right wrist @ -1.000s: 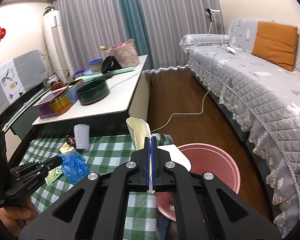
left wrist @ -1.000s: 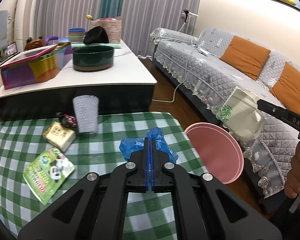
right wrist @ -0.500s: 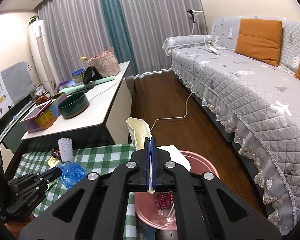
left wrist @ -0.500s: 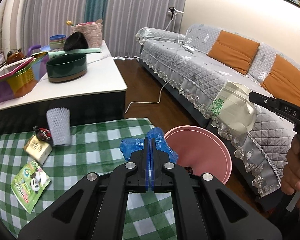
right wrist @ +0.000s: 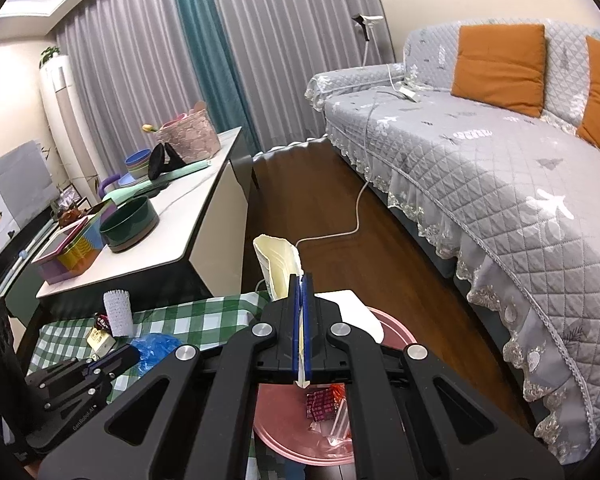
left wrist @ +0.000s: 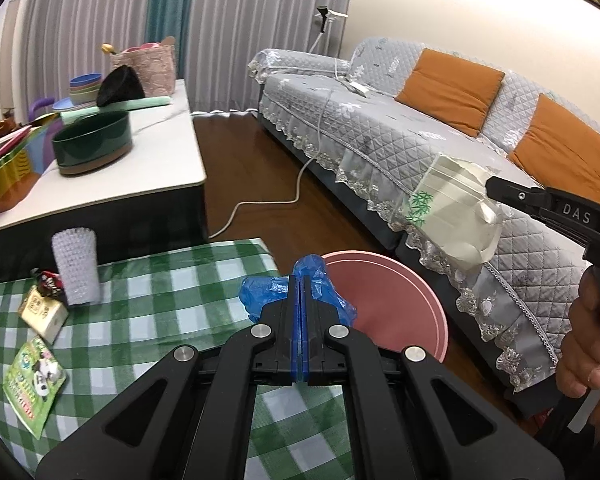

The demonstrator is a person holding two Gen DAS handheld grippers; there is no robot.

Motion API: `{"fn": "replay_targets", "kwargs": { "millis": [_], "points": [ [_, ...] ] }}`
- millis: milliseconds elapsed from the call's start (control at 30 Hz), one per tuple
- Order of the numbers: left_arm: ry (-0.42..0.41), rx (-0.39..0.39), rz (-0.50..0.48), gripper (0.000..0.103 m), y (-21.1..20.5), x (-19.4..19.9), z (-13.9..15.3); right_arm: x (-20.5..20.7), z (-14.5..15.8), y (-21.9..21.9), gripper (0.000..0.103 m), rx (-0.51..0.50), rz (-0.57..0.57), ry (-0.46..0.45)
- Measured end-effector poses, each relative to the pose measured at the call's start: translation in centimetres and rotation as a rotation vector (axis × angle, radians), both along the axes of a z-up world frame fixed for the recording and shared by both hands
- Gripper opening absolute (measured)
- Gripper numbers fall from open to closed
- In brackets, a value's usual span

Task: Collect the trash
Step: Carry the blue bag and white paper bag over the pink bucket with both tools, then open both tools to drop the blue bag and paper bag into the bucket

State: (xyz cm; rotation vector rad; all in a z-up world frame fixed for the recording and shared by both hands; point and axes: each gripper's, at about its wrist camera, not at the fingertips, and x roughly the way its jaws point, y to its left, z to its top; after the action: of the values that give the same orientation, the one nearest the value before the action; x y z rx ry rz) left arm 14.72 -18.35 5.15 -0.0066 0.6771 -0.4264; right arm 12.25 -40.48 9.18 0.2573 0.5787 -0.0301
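At lower centre of the right wrist view the pink bin [right wrist: 400, 334] is seen beneath the flattened paper cup [right wrist: 278, 258], judged light and crushable, clamped at its edge by the right gripper [right wrist: 301, 280], while the limp, slippery blue bag [left wrist: 260, 298] is pinched by the left gripper [left wrist: 299, 280].

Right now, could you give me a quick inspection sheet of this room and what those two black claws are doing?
Surface: green checked tablecloth, partly covered.
Job's things: pink bin beside the table, wrappers inside; blue plastic bag; crumpled paper cup.
Clutter: white mesh cup, small box, green packet, still on the cloth.
Grippers: left gripper shut on the bag; right gripper shut on the cup, above the bin.
Cables: white cord across the floor.
Surroundings: grey sofa, white counter.
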Motion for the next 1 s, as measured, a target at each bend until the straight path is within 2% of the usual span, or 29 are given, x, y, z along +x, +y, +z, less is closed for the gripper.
{"fn": "replay_targets", "kwargs": {
  "millis": [733, 800, 867, 900, 933, 1000],
  "points": [
    [0.072, -0.002, -0.106, 0.0, -6.5, 3.7, -4.0, 3.0, -4.3, -1.6, 0.002, 0.033, -0.005, 0.116],
    [0.101, -0.003, -0.111, 0.002, -6.8, 4.3, -4.7, 3.4, -4.8, -1.5, 0.006, 0.009, -0.012, 0.141],
    [0.134, -0.01, -0.107, 0.013, -6.6, 4.8, -5.4, 3.7, -5.3, -1.8, 0.011, 0.008, -0.021, 0.16],
    [0.146, -0.015, -0.104, 0.025, -6.5, 4.9, -5.7, 3.8, -5.5, -2.0, 0.014, 0.017, -0.027, 0.169],
    [0.152, -0.021, -0.099, 0.028, -6.3, 4.9, -5.9, 3.8, -5.6, -2.2, 0.017, 0.022, -0.032, 0.172],
    [0.153, -0.028, -0.101, 0.028, -5.8, 4.6, -6.0, 3.6, -5.6, -2.4, 0.035, 0.025, -0.044, 0.171]
  ]
}}
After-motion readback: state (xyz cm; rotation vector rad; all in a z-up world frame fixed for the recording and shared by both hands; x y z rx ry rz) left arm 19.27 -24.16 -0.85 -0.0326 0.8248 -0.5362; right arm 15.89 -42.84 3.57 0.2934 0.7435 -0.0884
